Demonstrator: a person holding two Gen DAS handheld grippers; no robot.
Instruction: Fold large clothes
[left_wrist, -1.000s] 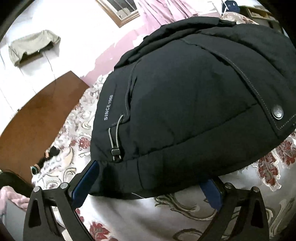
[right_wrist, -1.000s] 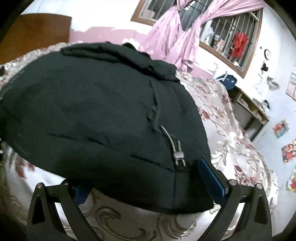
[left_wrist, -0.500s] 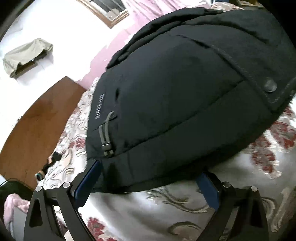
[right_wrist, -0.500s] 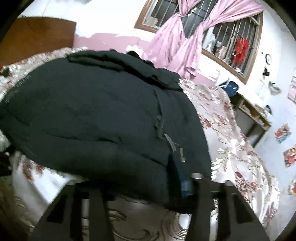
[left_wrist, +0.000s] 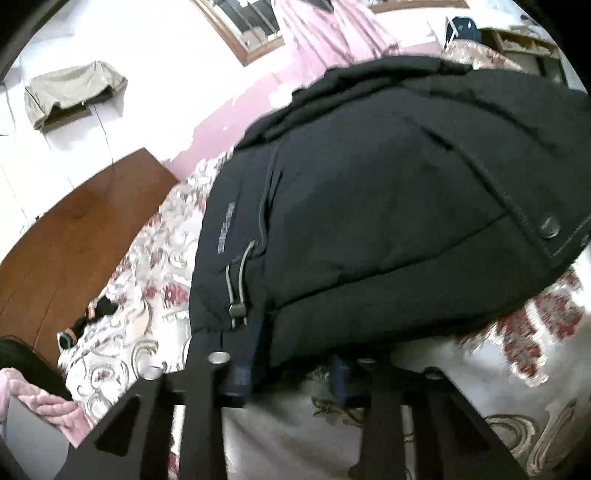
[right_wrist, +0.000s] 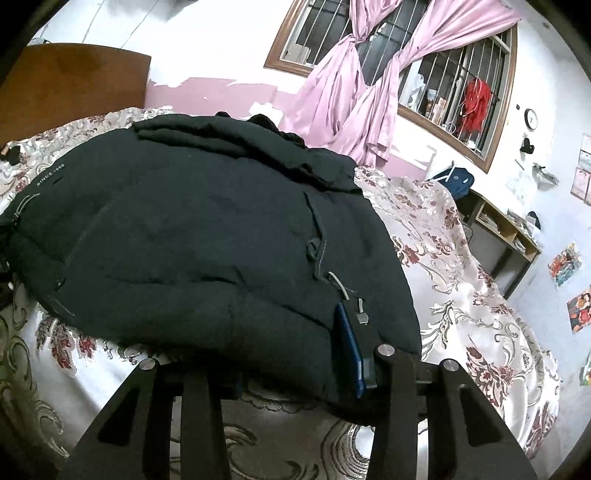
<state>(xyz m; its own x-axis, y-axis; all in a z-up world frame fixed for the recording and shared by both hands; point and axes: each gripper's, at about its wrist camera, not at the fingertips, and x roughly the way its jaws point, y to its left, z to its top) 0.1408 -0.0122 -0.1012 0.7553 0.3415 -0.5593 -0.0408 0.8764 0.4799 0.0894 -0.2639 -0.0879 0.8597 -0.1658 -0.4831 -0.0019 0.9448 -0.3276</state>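
— What takes up most of the scene?

— The bed (right_wrist: 461, 295), under a pale bedspread with red flowers and scrollwork. A brown wooden headboard (left_wrist: 74, 236) stands at its far end, against a white and pink wall.

— And the garment?

— A large black padded jacket (right_wrist: 207, 240) lies on the bed, bunched into a thick mound, with its hem towards both cameras. Pale lettering runs down one side panel (left_wrist: 224, 227), and a metal snap button (left_wrist: 549, 229) sits on the front flap.

— Anything behind it?

— Pink curtains (right_wrist: 354, 88) knotted over a barred window (right_wrist: 458, 85), and a low shelf unit (right_wrist: 506, 229) beside the bed.

— How do the left tongs (left_wrist: 291, 373) stand?

— They are closing on the hem. The blue pads (left_wrist: 245, 369) have drawn near each other with jacket fabric bunched between them and pressed by them, just beside a grey drawcord with its toggle (left_wrist: 236, 308). That view is blurred.

— And the right tongs (right_wrist: 295, 373)?

— Their jaws are closing too, on the hem at the jacket's other corner. One blue pad (right_wrist: 349, 347) lies flat against the fabric next to a second cord toggle (right_wrist: 362, 315); the opposite pad is mostly hidden under the cloth, which fills the gap between them.

— Smaller things?

— A small dark object with a teal ring (left_wrist: 66, 338) lies on the bedspread near the headboard.
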